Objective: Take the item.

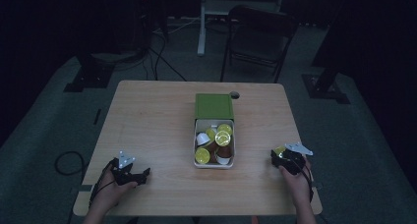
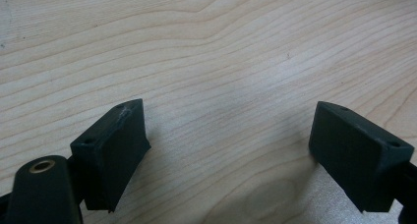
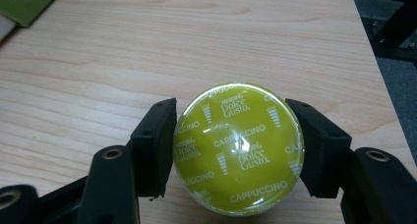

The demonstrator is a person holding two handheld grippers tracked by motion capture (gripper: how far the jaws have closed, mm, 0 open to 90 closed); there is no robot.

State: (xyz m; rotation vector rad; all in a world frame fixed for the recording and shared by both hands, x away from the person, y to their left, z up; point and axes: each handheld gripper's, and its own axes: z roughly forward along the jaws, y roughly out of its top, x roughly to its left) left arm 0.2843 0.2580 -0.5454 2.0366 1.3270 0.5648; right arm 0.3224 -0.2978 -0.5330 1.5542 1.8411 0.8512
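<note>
A wooden table [image 1: 147,126] is seen from above in a dim room. Near its middle sits a white box [image 1: 195,150] holding several coffee capsules [image 1: 222,137] with yellow-green foil tops, its green lid [image 1: 214,106] lying just beyond it.

The person's right hand-held gripper [image 1: 281,154] rests near the table's right front corner, well to the right of the box. In the right gripper view its two black jaws pinch one coffee capsule [image 3: 239,148] by its round sides, the printed "Cappuccino" foil lid facing the camera. The capsule is held just above or on the table; which cannot be told. It is round, so it has no long axis to line up.

The left hand-held gripper [image 1: 142,175] lies near the table's left front corner, its jaws spread wide and empty over bare wood, as the left gripper view [image 2: 226,135] confirms.

The relation that matters: the box lies to the left of the held capsule and slightly farther from the person. The right hand is a little the nearer to the box. Whether the capsule is leaving the box or going to it cannot be told.
</note>
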